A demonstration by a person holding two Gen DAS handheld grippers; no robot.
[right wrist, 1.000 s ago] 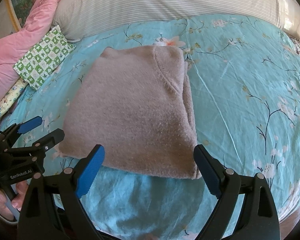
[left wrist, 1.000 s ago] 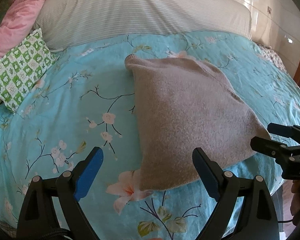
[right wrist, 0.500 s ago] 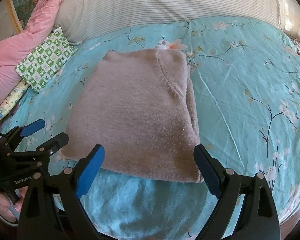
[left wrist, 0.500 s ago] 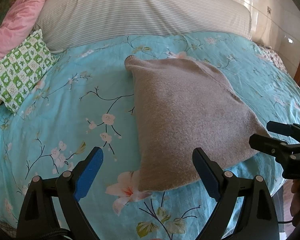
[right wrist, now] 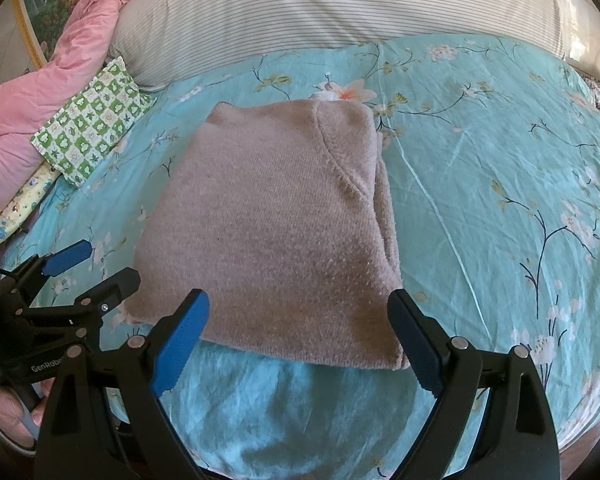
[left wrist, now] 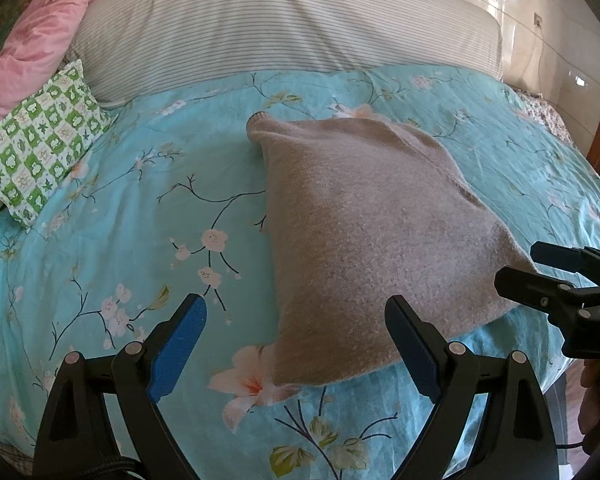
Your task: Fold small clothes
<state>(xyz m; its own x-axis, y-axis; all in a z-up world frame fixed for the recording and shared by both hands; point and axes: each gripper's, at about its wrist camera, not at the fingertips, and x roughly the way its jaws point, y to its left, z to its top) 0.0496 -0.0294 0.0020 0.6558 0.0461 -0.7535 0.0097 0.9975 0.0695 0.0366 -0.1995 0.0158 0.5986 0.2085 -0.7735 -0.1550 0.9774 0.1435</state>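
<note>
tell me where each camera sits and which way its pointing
Left wrist: rides on the left gripper, looking up the bed at the near left corner of the folded sweater; its own open blue-padded fingers show, plus the right gripper at the right edge.
Right wrist: rides on the right gripper, facing the sweater's near edge; its own open fingers show, plus the left gripper and a hand at lower left.
Shared: the sweater, floral bedspread, green checked pillow and striped pillow.

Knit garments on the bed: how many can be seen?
1. A folded brown sweater lies mid-bed on the floral sheet, between the open left gripper and right gripper. More may be out of view.
</note>
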